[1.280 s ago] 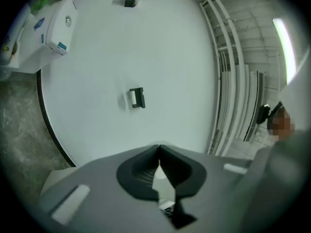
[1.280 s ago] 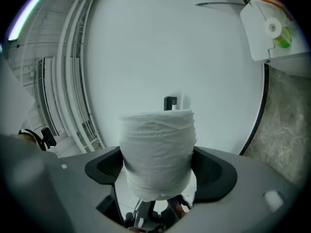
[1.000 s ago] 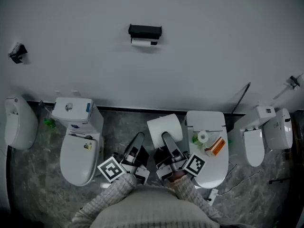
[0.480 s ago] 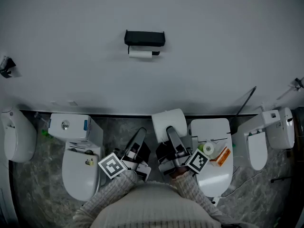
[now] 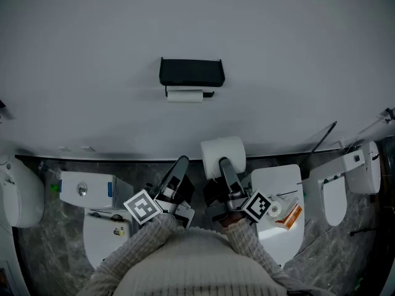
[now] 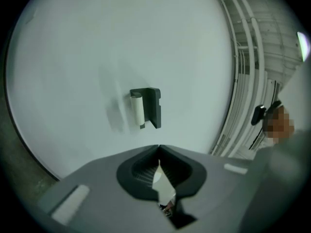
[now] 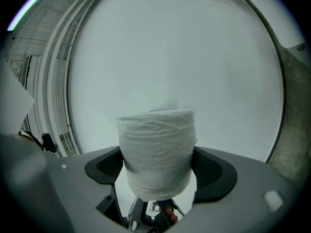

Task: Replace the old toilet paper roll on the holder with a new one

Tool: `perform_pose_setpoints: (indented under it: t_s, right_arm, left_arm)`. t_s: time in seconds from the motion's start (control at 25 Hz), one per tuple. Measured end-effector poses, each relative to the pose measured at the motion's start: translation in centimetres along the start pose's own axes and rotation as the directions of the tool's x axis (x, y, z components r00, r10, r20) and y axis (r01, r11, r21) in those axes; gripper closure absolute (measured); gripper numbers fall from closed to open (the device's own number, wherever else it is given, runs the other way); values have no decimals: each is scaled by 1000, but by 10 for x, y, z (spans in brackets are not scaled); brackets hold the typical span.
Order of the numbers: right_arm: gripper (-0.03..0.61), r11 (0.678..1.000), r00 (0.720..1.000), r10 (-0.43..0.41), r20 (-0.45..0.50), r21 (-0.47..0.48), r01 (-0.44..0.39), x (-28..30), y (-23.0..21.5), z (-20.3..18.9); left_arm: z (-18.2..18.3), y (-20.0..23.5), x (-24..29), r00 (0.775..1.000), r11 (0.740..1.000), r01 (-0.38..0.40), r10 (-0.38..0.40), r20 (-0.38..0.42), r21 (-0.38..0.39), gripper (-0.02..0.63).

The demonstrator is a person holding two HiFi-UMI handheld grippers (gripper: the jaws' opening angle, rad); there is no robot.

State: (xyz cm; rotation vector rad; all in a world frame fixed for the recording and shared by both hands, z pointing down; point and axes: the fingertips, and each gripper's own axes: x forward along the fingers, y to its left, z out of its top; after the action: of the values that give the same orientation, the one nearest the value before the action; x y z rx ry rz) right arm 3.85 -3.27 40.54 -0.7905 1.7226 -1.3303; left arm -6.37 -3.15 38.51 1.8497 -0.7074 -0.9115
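2 pale knitted sleeves (image 5: pixel 145 248) are seen nearest the camera, and 2 claws are held out from them toward the wall. The left claw (image 5: pixel 181 163) is carried empty, its jaws pressed together with nothing between them. The right claw (image 5: pixel 224 164) is clamped on 1 new toilet paper roll (image 7: pixel 156 149), full and white, gripped by its sides between the 2 pads. 1 marker cube (image 5: pixel 143 207) is borne by each claw, 2 in all.

Beyond the claws, white toilets are ranged on a grey marbled floor (image 5: pixel 145 170) along the foot of the wall. At least 4 can be counted, the outer ones being cut off by the dim edges. On the closed lid of the toilet at right (image 5: pixel 278 236), 1 small tape-like roll (image 5: pixel 274 209) and 1 orange packet (image 5: pixel 291 216) are laid.

Farthest off, 1 black holder (image 5: pixel 191 73) is fixed to the plain wall, with 1 old roll (image 5: pixel 184 95), slim and apparently nearly spent, hung just under it. Both are well apart from the claws.

The step in hand is judged to be the carrying of the new roll to the holder, as the old roll has not yet been removed. The next move would call for the left claw to be opened and closed on the old roll, so that it can be drawn off before the new roll is lined up and fitted.
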Motion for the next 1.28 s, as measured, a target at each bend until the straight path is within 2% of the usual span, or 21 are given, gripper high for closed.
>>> perform_pose_setpoints:
  t_s: [0.16, 0.4, 0.64, 0.76, 1.0, 1.28]
  right_arm:
    - [146, 1000, 1000, 12, 17, 9, -12, 28, -3, 9]
    - [146, 1000, 1000, -12, 16, 19, 12, 45, -14, 18]
    - [146, 999, 999, -42, -20, 21, 42, 65, -21, 31]
    - [146, 999, 999, -37, -28, 12, 37, 76, -15, 40]
    - [146, 998, 998, -40, -39, 51, 42, 90, -19, 47]
    - [146, 999, 1000, -15, -27, 50, 17, 85, -19, 49]
  left_arm:
    - [20, 10, 23, 1000, 1000, 12, -12, -8, -14, 606]
    - [28, 23, 48, 1000, 998, 21, -21, 3, -57, 606]
    - [37, 24, 69, 999, 999, 23, -21, 36, -44, 606]
    - [40, 20, 77, 999, 999, 27, -26, 29, -26, 606]
    - [35, 24, 94, 1000, 998, 28, -28, -3, -52, 604]
    - [47, 30, 93, 999, 998, 31, -29, 39, -53, 595]
